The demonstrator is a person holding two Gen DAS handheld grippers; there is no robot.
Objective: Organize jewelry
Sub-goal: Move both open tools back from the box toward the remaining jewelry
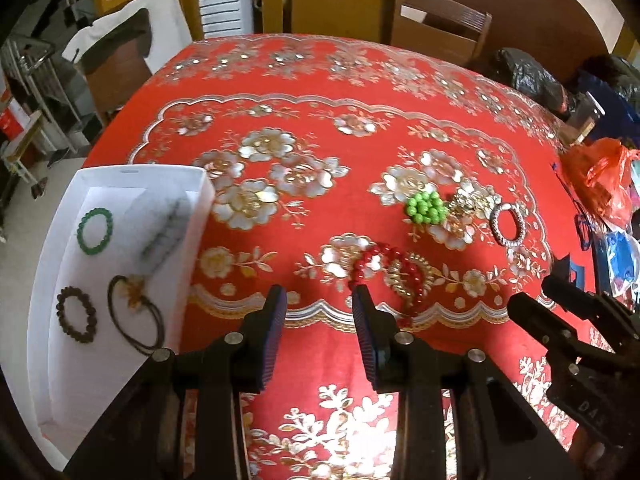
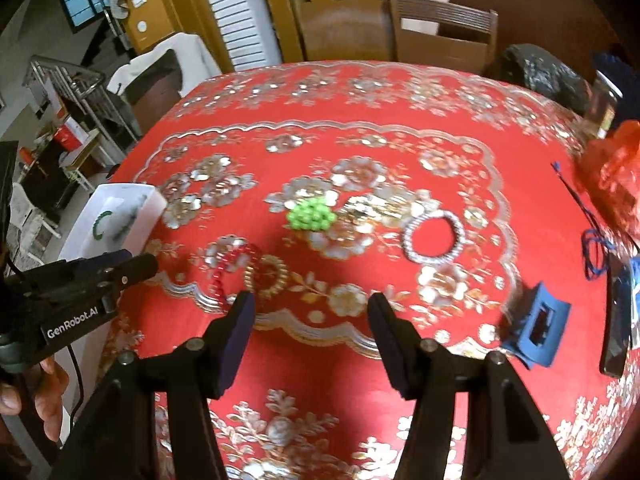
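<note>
Both hand-held grippers, left (image 1: 320,294) and right (image 2: 312,300), are hovering released, grasping nothing. Red beads (image 1: 370,260) are lying on surface (image 1: 320,128) just ahead of left; tray (image 1: 120,172) sitting to its left.

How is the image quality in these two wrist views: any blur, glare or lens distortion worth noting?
Left wrist view: mostly sharp, with strong fisheye bending of the table edge and glare washing out the white tray. Right wrist view: motion blur smears the red bead bracelet and blue clip; the silver bangle stays readable.
</note>
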